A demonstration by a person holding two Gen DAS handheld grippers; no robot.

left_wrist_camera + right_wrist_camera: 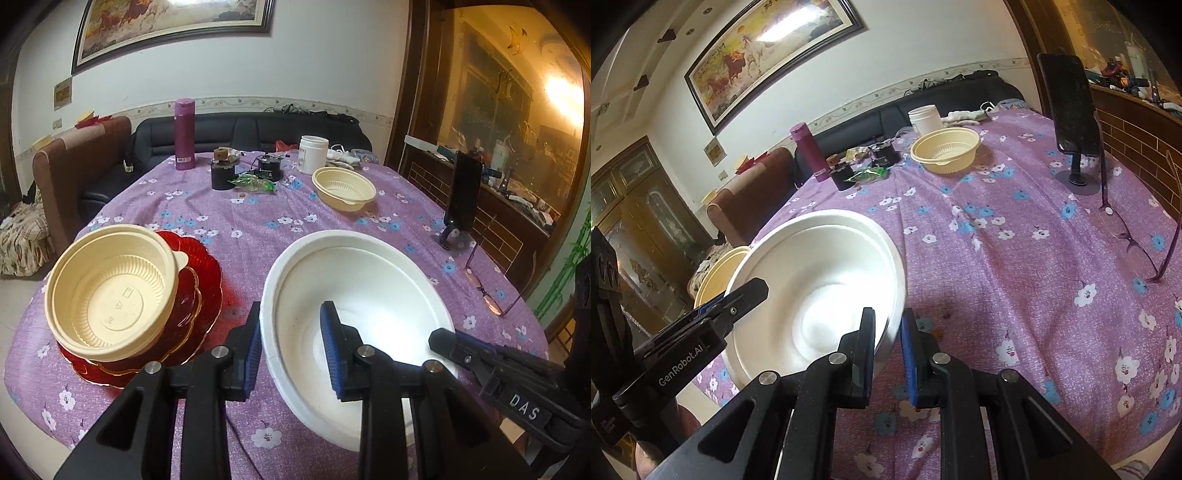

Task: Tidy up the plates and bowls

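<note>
A large white bowl (354, 280) is held tilted above the purple tablecloth. My left gripper (291, 343) straddles its left rim, one finger outside and one inside, with a visible gap. My right gripper (888, 347) is shut on the bowl's right rim (897, 295); it also shows in the left wrist view (443, 338). A cream plastic bowl (110, 291) sits on stacked red plates (201, 273) at the left. Another cream bowl (343, 188) stands farther back; it also shows in the right wrist view (945, 149).
At the table's back stand a purple flask (184, 134), a white jar (313, 154), dark small items (223, 175) and a green wrapper (253, 183). A phone on a stand (1071, 110) and glasses (1130, 236) lie at the right. A sofa (240, 129) is behind.
</note>
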